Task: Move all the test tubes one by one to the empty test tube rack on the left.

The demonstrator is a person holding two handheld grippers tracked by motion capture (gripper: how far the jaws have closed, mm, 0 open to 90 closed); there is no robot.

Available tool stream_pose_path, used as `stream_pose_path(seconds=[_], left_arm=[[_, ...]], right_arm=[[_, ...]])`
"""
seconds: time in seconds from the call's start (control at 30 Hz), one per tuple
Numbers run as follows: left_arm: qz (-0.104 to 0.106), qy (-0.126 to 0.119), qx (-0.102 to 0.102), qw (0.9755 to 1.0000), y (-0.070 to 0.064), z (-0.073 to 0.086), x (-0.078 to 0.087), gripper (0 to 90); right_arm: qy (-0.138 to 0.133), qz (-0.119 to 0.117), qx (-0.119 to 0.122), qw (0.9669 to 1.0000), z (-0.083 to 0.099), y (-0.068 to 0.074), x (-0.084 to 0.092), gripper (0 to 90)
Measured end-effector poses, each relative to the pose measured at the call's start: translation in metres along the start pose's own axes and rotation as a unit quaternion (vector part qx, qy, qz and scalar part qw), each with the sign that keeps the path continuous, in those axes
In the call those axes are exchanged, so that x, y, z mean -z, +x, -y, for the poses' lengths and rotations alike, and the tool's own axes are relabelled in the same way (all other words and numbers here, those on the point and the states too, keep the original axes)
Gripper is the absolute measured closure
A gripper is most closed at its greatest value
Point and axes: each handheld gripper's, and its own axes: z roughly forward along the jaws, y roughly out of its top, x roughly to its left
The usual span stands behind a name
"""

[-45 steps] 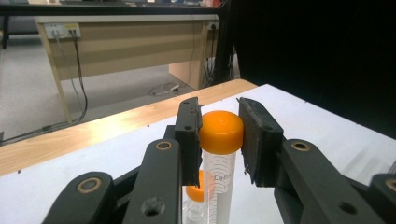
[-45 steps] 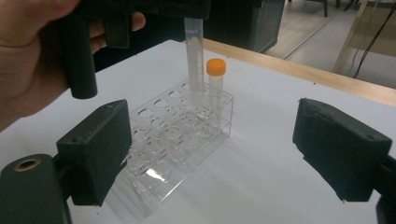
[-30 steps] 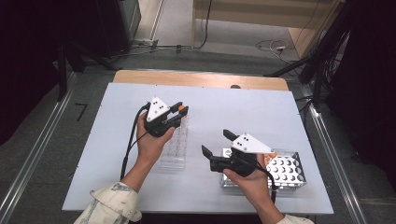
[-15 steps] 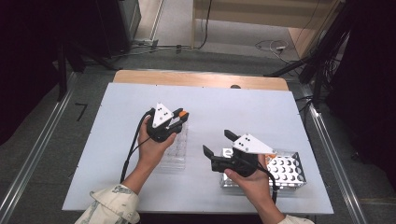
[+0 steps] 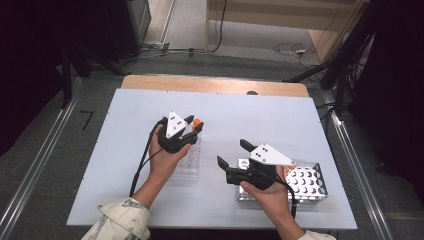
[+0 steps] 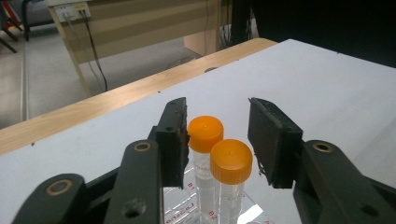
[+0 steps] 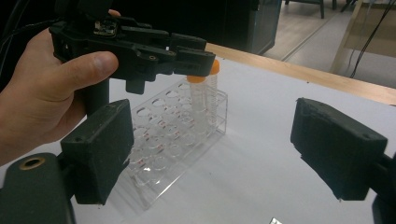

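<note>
Left to right: my left hand-held gripper (image 6: 217, 140), jaws just opening and parted, straddles two orange-capped tubes (image 6: 224, 168) standing in the far corner of the clear rack (image 7: 175, 135) on the bench (image 5: 280, 120); I lift straight up, pads clear of both caps. Remaining wells look empty. My right hand-held gripper (image 7: 210, 154) hovers wide apart over the metal rack (image 5: 307, 182), whose holes appear vacant.

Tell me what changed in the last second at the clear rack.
The left gripper has just been opening its jaws; they now stand apart around an orange-capped tube seated in the clear rack, pads not pressing it. The right gripper, open, and the metal rack look unchanged.
</note>
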Motion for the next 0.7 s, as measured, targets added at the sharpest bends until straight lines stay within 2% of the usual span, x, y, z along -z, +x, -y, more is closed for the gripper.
stream_pose_path(seconds=[0.2,0.47,0.7], left_arm=[[0.006,-0.010,0.013,0.9998,-0.001,-0.003,0.005,39.1],[0.017,-0.016,0.032,0.9992,0.001,-0.005,0.017,32.5],[0.020,-0.018,0.050,0.9984,0.005,-0.004,0.026,25.5]], right_arm=[[-0.007,0.001,0.000,1.0000,-0.001,0.000,0.004,12.4],[-0.028,0.003,0.001,0.9996,0.000,-0.002,0.021,13.0],[-0.042,0.023,-0.003,0.9989,0.008,-0.013,0.042,13.3]])
